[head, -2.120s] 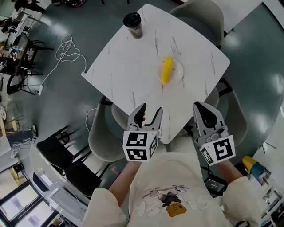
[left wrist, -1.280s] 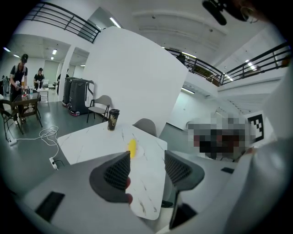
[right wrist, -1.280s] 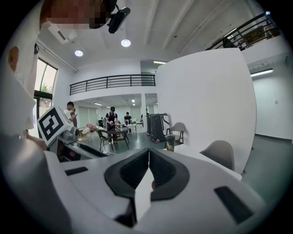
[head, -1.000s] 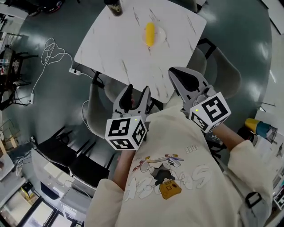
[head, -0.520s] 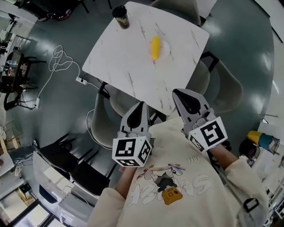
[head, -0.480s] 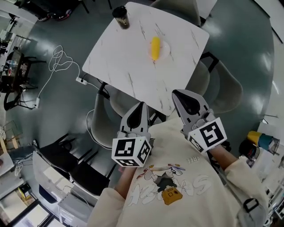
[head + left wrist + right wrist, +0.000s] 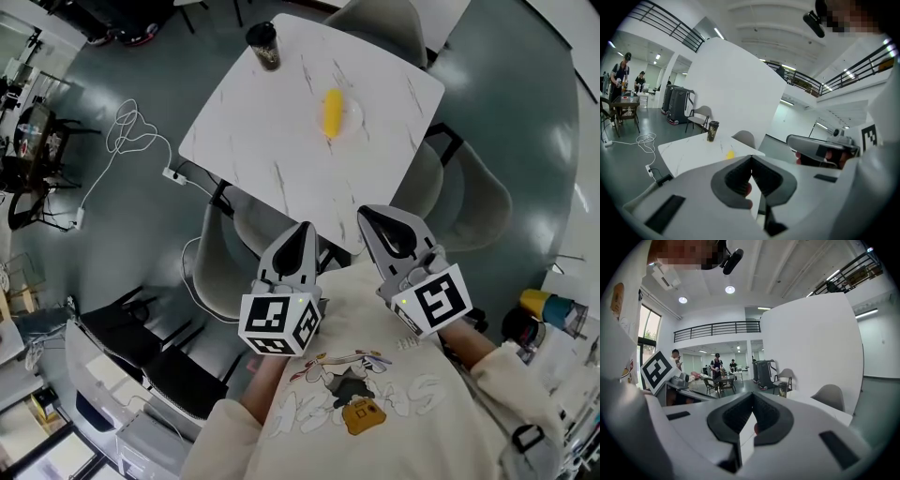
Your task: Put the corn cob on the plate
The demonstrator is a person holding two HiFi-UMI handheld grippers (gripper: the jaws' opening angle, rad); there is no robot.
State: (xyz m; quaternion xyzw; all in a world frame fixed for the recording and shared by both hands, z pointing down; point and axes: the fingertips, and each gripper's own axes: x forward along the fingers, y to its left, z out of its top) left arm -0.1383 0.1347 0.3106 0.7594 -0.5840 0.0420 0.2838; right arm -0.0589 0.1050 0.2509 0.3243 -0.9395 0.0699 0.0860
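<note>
Lying on the plate [image 7: 355, 113], the corn cob [image 7: 332, 112] appeared to be set toward its left edge, so a roll off onto the counter [image 7: 281, 150] was judged possible if the counter were knocked. The left tongs [image 7: 305, 228] and right tongs [image 7: 363, 212] were both pressed together on nothing, well short of the plate. The lidded cup [image 7: 264, 45], beyond and left of the plate, could be upset by a careless reach.
</note>
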